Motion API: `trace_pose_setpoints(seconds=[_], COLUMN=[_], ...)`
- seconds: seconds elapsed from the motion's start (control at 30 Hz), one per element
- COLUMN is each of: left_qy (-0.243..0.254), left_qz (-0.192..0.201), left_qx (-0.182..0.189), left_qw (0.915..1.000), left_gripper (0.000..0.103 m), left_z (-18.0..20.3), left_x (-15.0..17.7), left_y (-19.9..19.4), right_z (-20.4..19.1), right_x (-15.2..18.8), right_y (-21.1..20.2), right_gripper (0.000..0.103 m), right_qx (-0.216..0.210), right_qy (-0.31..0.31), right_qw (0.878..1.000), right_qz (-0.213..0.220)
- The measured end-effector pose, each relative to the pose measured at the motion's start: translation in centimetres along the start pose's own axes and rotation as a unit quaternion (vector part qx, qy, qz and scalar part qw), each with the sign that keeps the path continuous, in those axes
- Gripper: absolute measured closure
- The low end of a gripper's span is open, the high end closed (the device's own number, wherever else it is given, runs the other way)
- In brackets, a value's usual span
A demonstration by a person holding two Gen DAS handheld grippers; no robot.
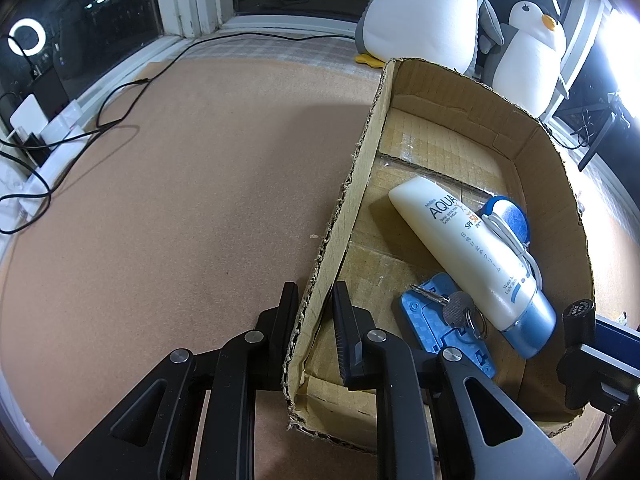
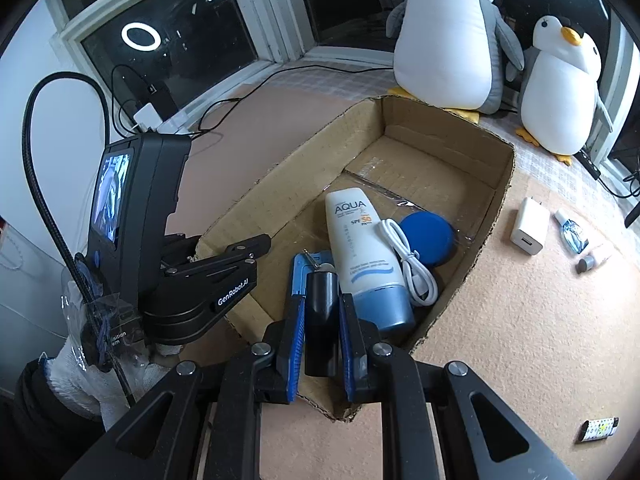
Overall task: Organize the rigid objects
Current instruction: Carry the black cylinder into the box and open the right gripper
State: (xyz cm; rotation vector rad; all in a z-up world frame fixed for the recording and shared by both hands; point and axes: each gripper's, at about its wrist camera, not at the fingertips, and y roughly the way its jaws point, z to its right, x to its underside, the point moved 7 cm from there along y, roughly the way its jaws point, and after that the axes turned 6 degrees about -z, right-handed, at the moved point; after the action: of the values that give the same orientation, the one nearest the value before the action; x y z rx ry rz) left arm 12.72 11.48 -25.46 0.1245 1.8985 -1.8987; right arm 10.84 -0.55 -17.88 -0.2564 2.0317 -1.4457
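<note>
Two tongs working at one cardboard box

Two sets of tongs are meeting at the near end of the cardboard box (image 2: 496, 184), which is sitting open-topped on a pinkish cork-like counter (image 1: 180, 200). The left tongs (image 1: 316, 308) are clamping the box's torn left wall, one finger outside and one inside, pinching the cardboard between them. To the left of that wall the counter is lying wide and bare, with only black cables (image 1: 120, 120) trailing along its far edge by the window sill.

The right tongs (image 2: 322, 320) are clamped on a black cylindrical object (image 2: 322, 320), holding it upright between the blue pads just above the box's near corner. Directly beyond it a blue flat case (image 1: 448, 320) is lying on the box floor with a key (image 1: 452, 304) on top. Beside these a sunscreen tube (image 2: 356, 248) is lying with its blue cap toward the tongs, a white coiled cable (image 2: 412, 268) is draped against it, and a blue round container (image 2: 428, 236) is resting just behind. The far half of the box is standing empty.

Outside the box's right wall, a white charger (image 2: 528, 226), a small clear blue bottle (image 2: 572, 232), a small white vial (image 2: 596, 258) and a small patterned item (image 2: 600, 428) are lying well apart on the counter. Two plush penguins (image 2: 444, 40) are sitting beyond, before dark windows.
</note>
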Motion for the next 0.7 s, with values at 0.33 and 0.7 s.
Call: trace_pose_setpoints(seconds=[0.33, 0.7], left_qy=[0.000, 0.000], left_qz=[0.000, 0.000], left_qx=[-0.001, -0.001], left_qw=[1.0000, 1.0000], left_gripper=[0.087, 0.087], left_z=[-0.1, 0.0], left_x=[0.0, -0.1], left_y=[-0.1, -0.1], right_z=[-0.5, 0.4], right_x=[-0.3, -0.3], right_y=[-0.5, -2.0], right_gripper=[0.055, 0.044], right_qx=[0.019, 0.038], right_qy=[-0.011, -0.006], right_qw=[1.000, 0.999], right_qz=[0.017, 0.033])
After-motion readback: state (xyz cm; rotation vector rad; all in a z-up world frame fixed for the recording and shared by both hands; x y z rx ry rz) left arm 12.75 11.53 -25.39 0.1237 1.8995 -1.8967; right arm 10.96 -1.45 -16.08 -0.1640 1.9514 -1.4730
